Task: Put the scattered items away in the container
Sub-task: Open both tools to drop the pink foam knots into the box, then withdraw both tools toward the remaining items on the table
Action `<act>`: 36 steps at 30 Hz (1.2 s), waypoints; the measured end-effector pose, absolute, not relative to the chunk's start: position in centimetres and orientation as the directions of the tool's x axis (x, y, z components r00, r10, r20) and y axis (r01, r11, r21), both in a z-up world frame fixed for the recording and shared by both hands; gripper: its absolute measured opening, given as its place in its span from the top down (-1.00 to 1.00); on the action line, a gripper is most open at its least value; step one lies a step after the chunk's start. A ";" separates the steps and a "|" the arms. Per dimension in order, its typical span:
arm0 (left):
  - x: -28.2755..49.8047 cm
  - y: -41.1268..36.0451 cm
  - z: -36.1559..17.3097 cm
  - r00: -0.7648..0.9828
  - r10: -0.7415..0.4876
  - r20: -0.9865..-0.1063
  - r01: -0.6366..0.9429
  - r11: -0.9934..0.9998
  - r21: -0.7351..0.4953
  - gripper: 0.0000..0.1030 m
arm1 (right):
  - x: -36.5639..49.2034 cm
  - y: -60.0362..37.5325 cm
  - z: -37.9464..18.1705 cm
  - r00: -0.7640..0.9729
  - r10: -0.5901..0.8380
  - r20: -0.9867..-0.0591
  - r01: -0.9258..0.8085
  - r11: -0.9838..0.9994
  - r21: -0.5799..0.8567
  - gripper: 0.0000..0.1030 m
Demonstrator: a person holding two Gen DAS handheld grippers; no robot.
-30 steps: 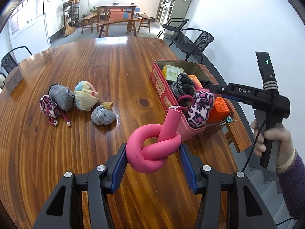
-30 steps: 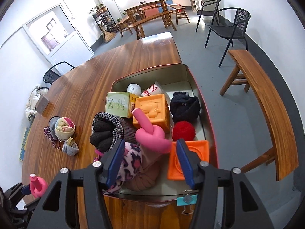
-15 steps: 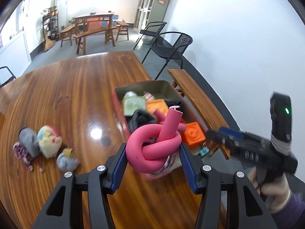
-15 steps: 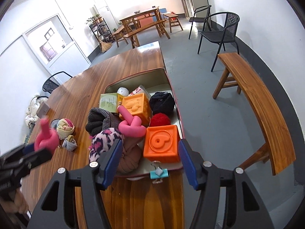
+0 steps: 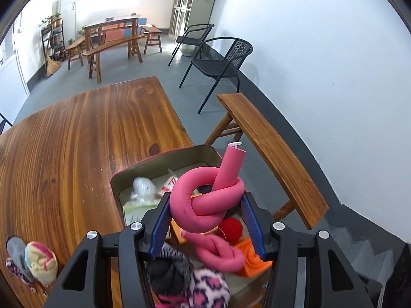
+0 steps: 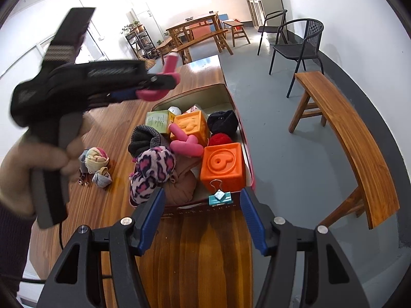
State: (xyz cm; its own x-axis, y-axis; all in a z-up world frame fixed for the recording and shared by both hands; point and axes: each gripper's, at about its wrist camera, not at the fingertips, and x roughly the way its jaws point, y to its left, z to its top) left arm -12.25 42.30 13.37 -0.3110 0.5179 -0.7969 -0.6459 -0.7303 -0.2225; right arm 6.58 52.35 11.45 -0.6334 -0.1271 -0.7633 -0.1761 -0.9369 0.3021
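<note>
Left wrist view: the left gripper (image 5: 206,217) is closed on the pink knotted foam tube (image 5: 205,200), held above the container (image 5: 164,165).
Held item: the tube is pinched between the blue pads, one end sticking up past the far rim.
Container: an open tin at the table (image 5: 77,141) edge, crowded with a second pink knot (image 6: 186,146), two orange blocks, a red ball (image 6: 220,138), dark knit rolls and a leopard-print sock (image 6: 151,172).
In the way: those piled things fill the near half under the held tube.
Writing: the nearer orange block (image 6: 222,165) bears a raised "6"; print on the green box (image 6: 158,120) is too small to read.
Right gripper (image 6: 203,219): jaws wide apart, holding nothing, just short of the tin's near wall, where a teal binder clip (image 6: 220,197) is clipped.
Still out: three rolled socks (image 6: 96,164) lie on the table, well left of the tin.
Around: a wooden bench (image 6: 346,138) stands beside the table.
</note>
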 end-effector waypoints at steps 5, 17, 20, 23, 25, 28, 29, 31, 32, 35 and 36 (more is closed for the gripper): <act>-14.5 44.3 12.2 -0.310 0.490 -0.815 -0.646 -0.737 -0.198 -0.08 | 6.4 52.8 11.2 -0.638 -0.134 -0.758 -0.193 -0.925 0.327 -0.26; -15.3 41.2 11.9 -0.314 0.503 -0.806 -0.597 -0.764 -0.244 -0.42 | 5.8 52.1 11.4 -0.637 -0.138 -0.759 -0.192 -0.924 0.329 -0.26; -14.5 39.0 12.4 -0.331 0.507 -0.796 -0.587 -0.771 -0.247 -0.42 | 5.6 50.9 11.6 -0.636 -0.153 -0.757 -0.165 -0.930 0.327 -0.26; -13.7 36.5 12.4 -0.339 0.495 -0.800 -0.573 -0.783 -0.242 -0.42 | 5.4 49.4 11.9 -0.635 -0.172 -0.753 -0.129 -0.937 0.324 -0.26; -13.1 34.5 12.2 -0.342 0.488 -0.803 -0.558 -0.793 -0.244 -0.42 | 5.3 48.3 12.2 -0.635 -0.186 -0.750 -0.104 -0.941 0.322 -0.26; -12.4 31.2 12.0 -0.358 0.474 -0.805 -0.527 -0.814 -0.245 -0.42 | 5.0 46.8 12.5 -0.633 -0.207 -0.746 -0.069 -0.945 0.321 -0.26; -12.1 29.8 11.9 -0.366 0.467 -0.805 -0.510 -0.824 -0.246 -0.42 | 4.9 46.2 12.6 -0.632 -0.215 -0.745 -0.056 -0.946 0.320 -0.26; -11.7 27.4 11.8 -0.378 0.456 -0.806 -0.483 -0.840 -0.249 -0.42 | 4.8 44.9 12.8 -0.628 -0.228 -0.744 -0.030 -0.948 0.316 -0.26; -11.5 26.0 11.8 -0.384 0.451 -0.806 -0.468 -0.847 -0.251 -0.42 | 4.7 44.3 12.8 -0.625 -0.236 -0.744 -0.018 -0.948 0.316 -0.26; -10.9 22.0 11.8 -0.413 0.429 -0.804 -0.421 -0.872 -0.249 -0.42 | 4.2 42.2 13.0 -0.617 -0.260 -0.742 0.017 -0.948 0.318 -0.26; -10.7 20.5 11.7 -0.423 0.420 -0.803 -0.402 -0.881 -0.249 -0.42 | 4.1 41.4 13.0 -0.615 -0.267 -0.742 0.030 -0.948 0.316 -0.26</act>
